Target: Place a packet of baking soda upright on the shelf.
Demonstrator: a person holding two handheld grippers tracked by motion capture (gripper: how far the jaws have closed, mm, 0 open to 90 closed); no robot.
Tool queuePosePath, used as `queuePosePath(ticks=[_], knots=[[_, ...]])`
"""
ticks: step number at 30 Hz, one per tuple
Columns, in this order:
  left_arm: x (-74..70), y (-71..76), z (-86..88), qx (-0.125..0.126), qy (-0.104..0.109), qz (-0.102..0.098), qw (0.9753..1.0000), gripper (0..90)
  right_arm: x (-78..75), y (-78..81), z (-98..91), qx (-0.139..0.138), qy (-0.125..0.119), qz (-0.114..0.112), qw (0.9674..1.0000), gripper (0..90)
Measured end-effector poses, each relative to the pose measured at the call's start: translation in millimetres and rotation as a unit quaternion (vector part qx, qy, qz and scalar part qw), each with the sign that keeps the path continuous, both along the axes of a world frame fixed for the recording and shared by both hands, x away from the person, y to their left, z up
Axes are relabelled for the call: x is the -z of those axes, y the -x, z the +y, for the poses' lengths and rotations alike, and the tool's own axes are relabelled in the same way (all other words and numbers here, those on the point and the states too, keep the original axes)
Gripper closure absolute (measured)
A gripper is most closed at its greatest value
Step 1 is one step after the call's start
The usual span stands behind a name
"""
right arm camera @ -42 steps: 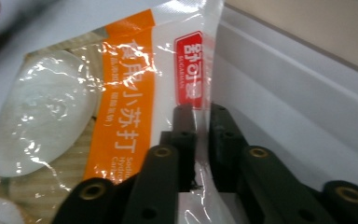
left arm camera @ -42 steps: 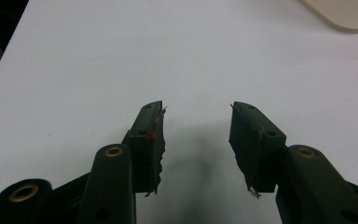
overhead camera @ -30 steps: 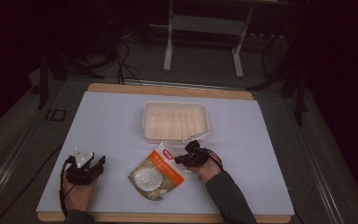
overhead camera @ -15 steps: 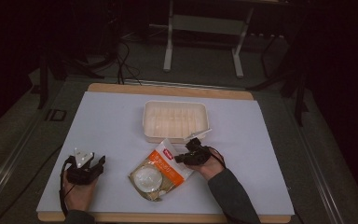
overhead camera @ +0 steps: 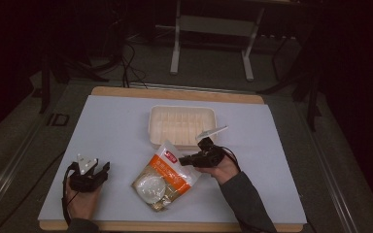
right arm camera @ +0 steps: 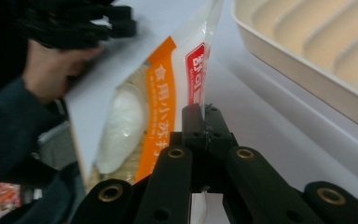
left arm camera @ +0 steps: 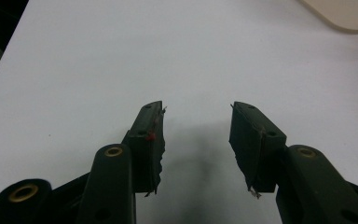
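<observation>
left gripper (overhead camera: 88, 174): jaws apart, low | right gripper (overhead camera: 189, 159): jaws clamped, raised

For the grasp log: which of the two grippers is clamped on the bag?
The right gripper, jaws shut on the bag's edge; the left gripper stands open over bare table.

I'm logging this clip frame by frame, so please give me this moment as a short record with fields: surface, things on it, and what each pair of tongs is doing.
surface: pale table top
tray: cream ribbed tray, empty, at the table's far middle
packet: orange and clear food packet, near the tray's front edge
right tongs: shut on the packet's edge, one side lifted off the table
left tongs: open, nothing between them, resting in the hand at the near left
</observation>
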State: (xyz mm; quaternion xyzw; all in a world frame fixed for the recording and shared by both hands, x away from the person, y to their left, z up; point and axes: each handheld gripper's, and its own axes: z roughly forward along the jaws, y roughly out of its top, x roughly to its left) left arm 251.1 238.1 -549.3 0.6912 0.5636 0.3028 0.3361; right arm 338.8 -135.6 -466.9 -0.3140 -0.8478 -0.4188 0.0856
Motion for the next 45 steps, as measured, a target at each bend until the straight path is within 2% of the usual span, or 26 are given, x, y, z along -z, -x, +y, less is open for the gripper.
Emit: queuePosePath(ticks=[7, 14, 19, 23, 29, 34, 37, 45], knots=[[0.2, -0.1, -0.1, -0.001, 0.000, -0.001, 1.0000, 54.3, -12.2, 4.7, 1.7, -0.021, -0.036, 0.013, 0.9990, 90.0], [0.1, -0.1, 0.2, 0.000, 0.000, -0.001, 1.0000, 54.3, -16.3, 7.1, 5.0, -0.021, -0.042, 0.002, 0.9989, 90.0], [0.0, 0.0, 0.2, 0.000, 0.000, -0.001, 1.0000, 54.3, -22.1, 11.6, 8.1, -0.031, -0.045, -0.005, 0.9985, 90.0], [-0.1, 0.1, 0.4, 0.000, 0.001, -0.001, 1.0000, 54.3, -29.7, 18.4, 13.0, -0.051, -0.061, -0.005, 0.9968, 90.0], [-0.3, 0.2, 0.8, 0.001, 0.002, -0.001, 1.0000, 54.3, -38.7, 26.0, 22.0, -0.066, -0.058, -0.020, 0.9959, 90.0], [-0.3, 0.1, 0.9, 0.002, 0.001, 0.000, 1.0000, 54.3, -45.5, 30.6, 25.9, -0.077, -0.069, -0.023, 0.9944, 90.0], [-0.3, 0.1, 0.8, 0.001, 0.001, -0.002, 1.0000, 54.2, -53.0, 35.1, 28.8, -0.085, -0.074, -0.033, 0.9931, 90.0], [-0.3, 0.1, 0.7, 0.001, 0.002, -0.002, 1.0000, 54.2, -62.4, 39.4, 27.8, -0.082, -0.071, -0.049, 0.9929, 90.0]])
